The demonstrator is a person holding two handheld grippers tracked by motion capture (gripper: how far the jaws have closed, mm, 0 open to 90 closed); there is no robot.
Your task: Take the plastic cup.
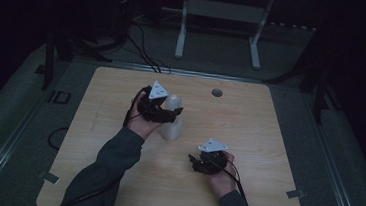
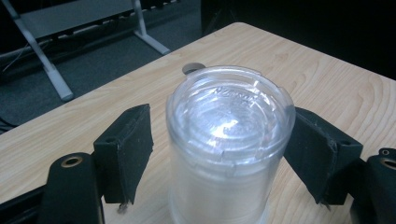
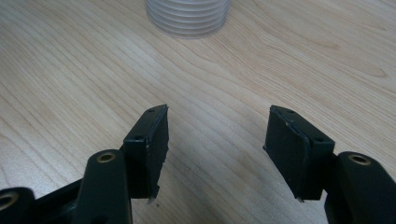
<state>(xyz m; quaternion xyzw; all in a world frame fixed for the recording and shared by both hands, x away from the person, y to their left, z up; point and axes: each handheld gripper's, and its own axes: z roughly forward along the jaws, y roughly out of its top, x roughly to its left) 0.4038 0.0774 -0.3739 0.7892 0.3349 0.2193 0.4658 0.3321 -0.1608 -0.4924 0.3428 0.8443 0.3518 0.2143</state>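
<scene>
A stack of clear plastic cups (image 1: 171,124) stands upside down on the wooden table (image 1: 254,124), left of its middle. My left gripper (image 1: 171,113) reaches in from the left and straddles the stack's upper part. In the left gripper view the stack (image 2: 229,121) sits between the jaws of the gripper (image 2: 219,149); one pad (image 2: 130,149) stands clear of it, and the other lies at its side. My right gripper (image 1: 193,160) rests low at the front right, pointing at the stack. Its jaws (image 3: 217,140) stand apart over bare wood, with the stack's ribbed rims (image 3: 187,16) ahead.
A round grey grommet (image 1: 216,92) sits in the table near its far edge, behind the stack. A white metal stand (image 1: 223,16) and cables lie on the dark floor beyond. Bare wood spreads to the right and along the front.
</scene>
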